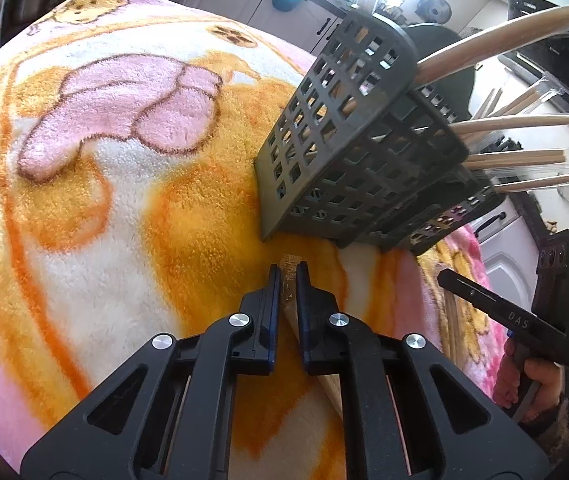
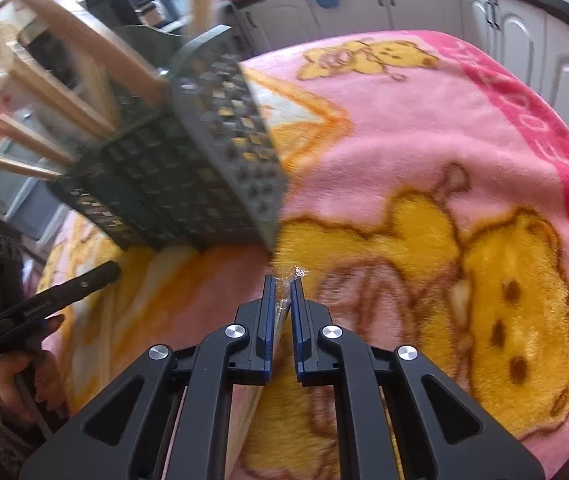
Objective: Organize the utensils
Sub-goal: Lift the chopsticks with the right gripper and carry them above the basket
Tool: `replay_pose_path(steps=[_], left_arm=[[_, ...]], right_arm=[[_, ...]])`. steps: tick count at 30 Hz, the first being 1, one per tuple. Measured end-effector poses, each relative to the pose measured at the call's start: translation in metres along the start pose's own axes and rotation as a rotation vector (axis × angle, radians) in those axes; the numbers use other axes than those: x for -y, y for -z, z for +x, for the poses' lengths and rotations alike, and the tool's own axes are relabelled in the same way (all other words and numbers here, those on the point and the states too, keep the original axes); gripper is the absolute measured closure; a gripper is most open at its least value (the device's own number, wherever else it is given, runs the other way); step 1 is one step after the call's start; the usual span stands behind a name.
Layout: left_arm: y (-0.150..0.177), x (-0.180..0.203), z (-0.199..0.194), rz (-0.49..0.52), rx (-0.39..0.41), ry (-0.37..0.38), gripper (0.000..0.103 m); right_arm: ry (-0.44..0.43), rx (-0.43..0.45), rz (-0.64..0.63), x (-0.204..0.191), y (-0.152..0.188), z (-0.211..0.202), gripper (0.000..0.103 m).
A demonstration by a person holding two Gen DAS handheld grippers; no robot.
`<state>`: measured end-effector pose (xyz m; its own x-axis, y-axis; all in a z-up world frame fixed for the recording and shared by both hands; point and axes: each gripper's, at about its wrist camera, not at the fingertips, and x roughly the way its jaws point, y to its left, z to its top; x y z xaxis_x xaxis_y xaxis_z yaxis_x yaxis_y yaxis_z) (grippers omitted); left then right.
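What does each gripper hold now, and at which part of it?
Left gripper: a flat wooden utensil, near its far end. Right gripper: a clear-wrapped utensil, near its wrapper's tip.

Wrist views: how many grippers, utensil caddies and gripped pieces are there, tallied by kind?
Grippers: 2, the left gripper and the right gripper, each shut on a piece
Utensil caddy: 1
Gripped pieces: 2, a wooden utensil and a clear-wrapped utensil
Total: 5
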<state>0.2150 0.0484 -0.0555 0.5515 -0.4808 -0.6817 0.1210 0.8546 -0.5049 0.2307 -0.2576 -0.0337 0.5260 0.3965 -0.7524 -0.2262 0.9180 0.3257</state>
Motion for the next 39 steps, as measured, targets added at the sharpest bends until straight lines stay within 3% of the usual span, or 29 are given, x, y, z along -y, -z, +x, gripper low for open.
replay_pose_path(steps=[16, 29, 39], left_arm=[[0.0, 0.039, -0.063, 0.075, 0.112, 0.072, 0.098], [-0.008, 0.083, -0.107, 0.175, 0.213, 0.128, 0.099], [-0.024, 0.123, -0.13, 0.271, 0.27, 0.178, 0.099]], right_arm=[[-0.102, 0.137, -0.209, -0.068, -0.003, -0.055, 0.096], [-0.136, 0.242, -0.271, -0.088, -0.007, -0.096, 0.097], [-0.136, 0.392, -0.291, -0.089, -0.02, -0.139, 0.097]])
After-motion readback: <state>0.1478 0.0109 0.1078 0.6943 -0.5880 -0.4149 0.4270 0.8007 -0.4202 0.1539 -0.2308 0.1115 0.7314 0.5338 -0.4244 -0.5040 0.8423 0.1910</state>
